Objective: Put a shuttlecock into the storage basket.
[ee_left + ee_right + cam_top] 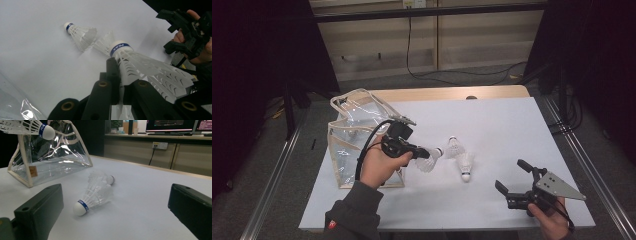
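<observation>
White table (512, 120), shuttlecocks (466, 165) mid-surface.

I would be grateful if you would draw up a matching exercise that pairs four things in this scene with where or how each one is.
Things:
1. left gripper
2. right gripper
3. clear bag
4. two loose shuttlecocks

States:
A. lying on the white table, between the grippers
B. shut on a shuttlecock
C. standing at the table's left side
D. open and holding nothing

Pairs: 1-B, 2-D, 3-C, 4-A
</observation>
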Available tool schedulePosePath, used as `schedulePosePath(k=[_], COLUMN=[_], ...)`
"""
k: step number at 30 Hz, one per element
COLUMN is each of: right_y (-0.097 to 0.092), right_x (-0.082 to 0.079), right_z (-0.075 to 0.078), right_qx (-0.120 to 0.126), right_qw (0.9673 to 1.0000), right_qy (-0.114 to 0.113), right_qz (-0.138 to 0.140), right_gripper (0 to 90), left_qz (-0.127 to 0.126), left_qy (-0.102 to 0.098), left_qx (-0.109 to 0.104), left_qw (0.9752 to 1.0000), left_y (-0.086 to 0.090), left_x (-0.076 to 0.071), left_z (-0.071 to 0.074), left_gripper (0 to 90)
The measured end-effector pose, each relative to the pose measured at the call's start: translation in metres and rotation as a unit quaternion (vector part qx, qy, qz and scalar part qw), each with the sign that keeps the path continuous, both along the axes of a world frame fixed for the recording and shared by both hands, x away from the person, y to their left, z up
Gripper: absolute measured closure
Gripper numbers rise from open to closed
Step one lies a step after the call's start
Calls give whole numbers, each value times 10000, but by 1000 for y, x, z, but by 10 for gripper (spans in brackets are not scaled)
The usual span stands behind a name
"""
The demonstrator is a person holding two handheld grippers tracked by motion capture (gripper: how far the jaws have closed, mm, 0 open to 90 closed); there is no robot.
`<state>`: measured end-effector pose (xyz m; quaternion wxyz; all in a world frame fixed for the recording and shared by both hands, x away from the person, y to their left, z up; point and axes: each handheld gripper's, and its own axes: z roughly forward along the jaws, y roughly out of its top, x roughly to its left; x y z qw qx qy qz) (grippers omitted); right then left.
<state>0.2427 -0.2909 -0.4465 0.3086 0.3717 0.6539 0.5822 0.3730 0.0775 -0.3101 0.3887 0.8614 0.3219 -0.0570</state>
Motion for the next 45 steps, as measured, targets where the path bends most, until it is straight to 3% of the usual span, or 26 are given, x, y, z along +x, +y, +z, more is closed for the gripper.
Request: schedulePosePath(k=[31, 45], right_y=[-1, -1], right_x=[0, -1], right_z=[0, 0], right_qx=[5, 17], right_qw=[10000, 10000], right_qy=[-33, -31], right_qz=[-4, 0], right_gripper=[1, 1], left_qz=[43, 11], left_qy=[-13, -27], left_qx=[15, 121], left_qw=[10000, 9999], left_y=[-5, -8], left_x=[11, 14], left_z=[22, 31], left_gripper=[886, 887])
